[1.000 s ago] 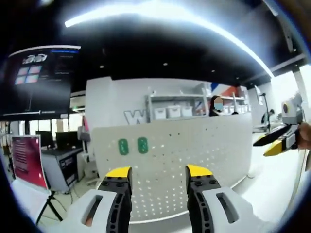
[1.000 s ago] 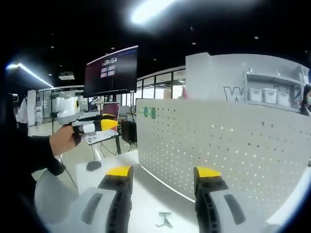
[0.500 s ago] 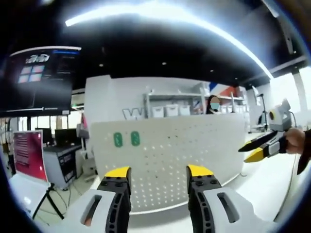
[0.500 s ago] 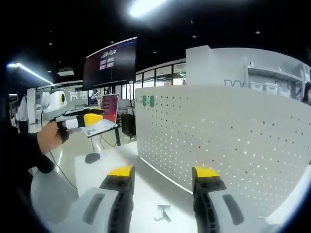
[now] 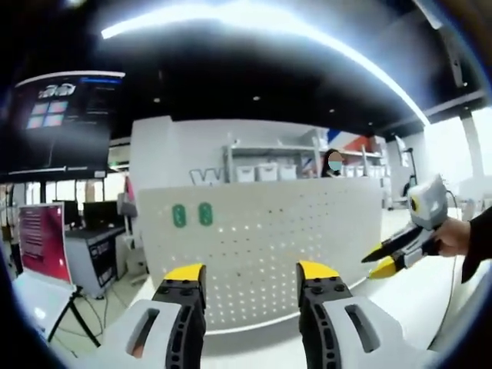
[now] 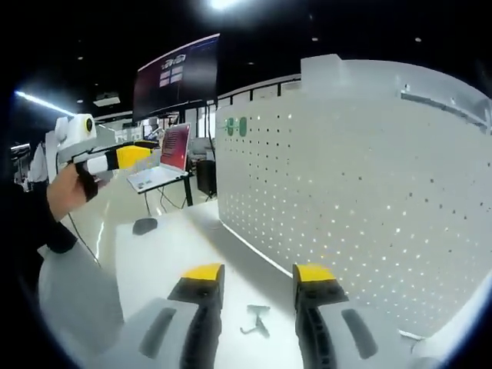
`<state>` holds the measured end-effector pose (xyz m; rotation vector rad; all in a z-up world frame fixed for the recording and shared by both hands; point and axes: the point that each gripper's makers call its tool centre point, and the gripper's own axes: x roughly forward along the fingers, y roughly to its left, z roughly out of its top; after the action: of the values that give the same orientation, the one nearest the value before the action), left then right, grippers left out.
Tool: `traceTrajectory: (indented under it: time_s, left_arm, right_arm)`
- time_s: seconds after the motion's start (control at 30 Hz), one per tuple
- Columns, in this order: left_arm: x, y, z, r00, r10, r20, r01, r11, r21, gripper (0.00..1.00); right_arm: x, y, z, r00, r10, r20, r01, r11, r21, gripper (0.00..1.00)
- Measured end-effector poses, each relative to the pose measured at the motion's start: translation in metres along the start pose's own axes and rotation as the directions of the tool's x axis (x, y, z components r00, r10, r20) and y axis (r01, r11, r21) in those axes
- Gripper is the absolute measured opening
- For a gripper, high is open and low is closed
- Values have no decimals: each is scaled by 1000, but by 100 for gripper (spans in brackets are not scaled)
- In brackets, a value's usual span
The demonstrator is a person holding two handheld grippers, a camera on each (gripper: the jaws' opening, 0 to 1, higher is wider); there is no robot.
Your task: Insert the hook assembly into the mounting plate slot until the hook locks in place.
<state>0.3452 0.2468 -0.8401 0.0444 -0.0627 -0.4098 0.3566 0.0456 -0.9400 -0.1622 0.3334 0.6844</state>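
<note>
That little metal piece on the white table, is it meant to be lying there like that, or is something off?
Nothing looks broken or spilled. The small metal hook lies loose on the white table, just ahead of the open right gripper, not yet hung on the upright pegboard. That fits a job barely started.

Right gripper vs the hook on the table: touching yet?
Apart. The right gripper view shows the hook lying on the white table beyond the open right gripper, bare table between them.
</note>
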Motion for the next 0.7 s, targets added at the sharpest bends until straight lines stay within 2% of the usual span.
traceTrajectory:
  time_s: [0.2, 0.43, 0.7]
  left_arm:
    - [-1, -1, -2, 1000, -5, -4, 5, 1000, -6, 48]
    - [-2, -2, -5, 1000, -11, -11, 10, 1000, -10, 48]
    - [0, -4, -10, 1000, -21, -22, 20, 1000, -11, 48]
  right_arm:
    - [19, -1, -31, 997, 12, -81, -14, 1000, -21, 29]
    - [34, 1, -56, 987, 37, -155, -44, 998, -45, 24]
    - [51, 1, -89, 967, 68, -244, -86, 994, -62, 17]
